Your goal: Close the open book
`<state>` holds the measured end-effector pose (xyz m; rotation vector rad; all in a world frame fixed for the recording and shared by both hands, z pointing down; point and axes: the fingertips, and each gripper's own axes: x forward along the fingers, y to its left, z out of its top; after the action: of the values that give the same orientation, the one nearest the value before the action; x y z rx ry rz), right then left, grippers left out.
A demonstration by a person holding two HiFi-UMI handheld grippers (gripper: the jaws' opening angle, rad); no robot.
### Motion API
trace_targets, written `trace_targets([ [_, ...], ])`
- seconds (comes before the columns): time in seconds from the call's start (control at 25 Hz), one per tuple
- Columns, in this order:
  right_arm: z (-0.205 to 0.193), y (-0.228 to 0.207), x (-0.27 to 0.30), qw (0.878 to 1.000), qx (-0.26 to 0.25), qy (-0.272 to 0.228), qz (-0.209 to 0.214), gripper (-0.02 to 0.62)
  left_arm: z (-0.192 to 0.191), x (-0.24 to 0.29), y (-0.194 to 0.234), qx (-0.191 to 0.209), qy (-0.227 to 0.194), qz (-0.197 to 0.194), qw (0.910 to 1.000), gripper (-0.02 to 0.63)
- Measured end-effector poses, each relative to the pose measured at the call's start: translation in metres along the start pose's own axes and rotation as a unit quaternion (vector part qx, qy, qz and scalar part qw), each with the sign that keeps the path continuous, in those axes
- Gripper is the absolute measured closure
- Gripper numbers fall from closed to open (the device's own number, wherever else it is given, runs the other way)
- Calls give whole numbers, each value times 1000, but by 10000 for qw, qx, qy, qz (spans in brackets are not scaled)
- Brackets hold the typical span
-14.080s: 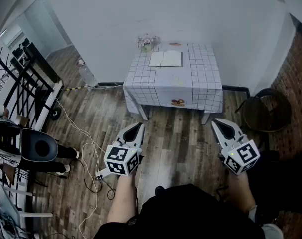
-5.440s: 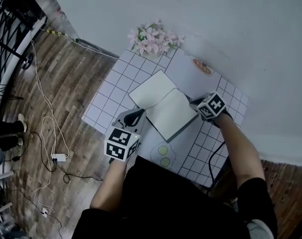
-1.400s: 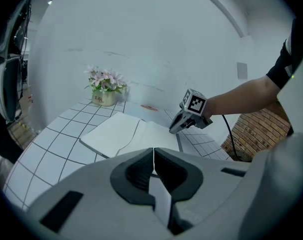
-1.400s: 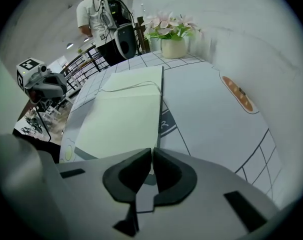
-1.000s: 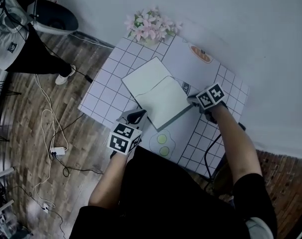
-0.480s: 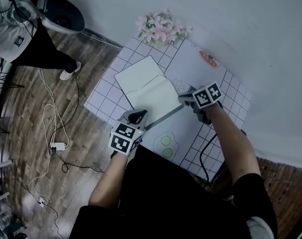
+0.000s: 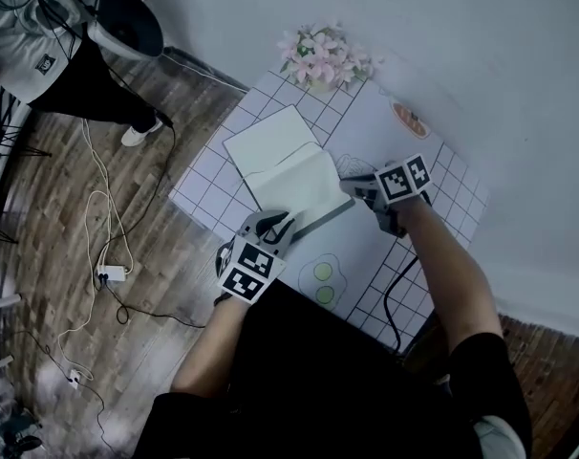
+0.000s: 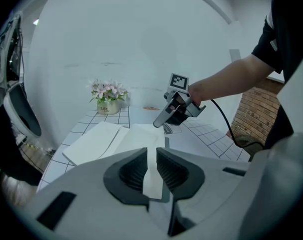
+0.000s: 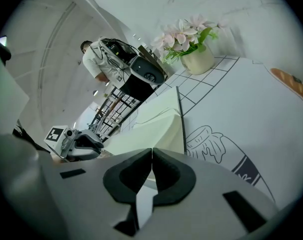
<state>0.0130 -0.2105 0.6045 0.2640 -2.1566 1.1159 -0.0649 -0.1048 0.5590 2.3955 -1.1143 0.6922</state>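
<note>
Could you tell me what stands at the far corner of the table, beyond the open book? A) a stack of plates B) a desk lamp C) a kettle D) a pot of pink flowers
D: a pot of pink flowers stands at the far corner of the table, beyond the open book.

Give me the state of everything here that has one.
book: open, pages facing up
left gripper: jaws slightly apart, have just been opening; book's near edge shows in the gap, not pinched
right gripper: shut, nothing seen between its jaws
flower pot: upright
</note>
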Motion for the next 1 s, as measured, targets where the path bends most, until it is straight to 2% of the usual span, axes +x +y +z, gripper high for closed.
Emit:
trace_targets([
  [0.16, 2, 4, 4, 9999, -118, 92, -20, 586, -11, 0, -4, 185, 166, 51, 9997, 551],
  [0.52, -6, 6, 24, 9989, -163, 421, -122, 569, -15, 2, -4, -120, 143, 61, 9998, 543],
  [0.72, -12, 3, 33, 9973, -301, 610, -293, 546, -20, -7, 1, -283, 109, 158, 9994, 543],
  [0.88, -15, -9, 29, 9937, -508, 749, -657, 539, -27, -11, 4, -424, 178, 217, 9987, 543],
  [1.0, -19, -16, 26, 9930, -430, 788, -773, 497, -28, -10, 4, -472, 164, 182, 9986, 543],
])
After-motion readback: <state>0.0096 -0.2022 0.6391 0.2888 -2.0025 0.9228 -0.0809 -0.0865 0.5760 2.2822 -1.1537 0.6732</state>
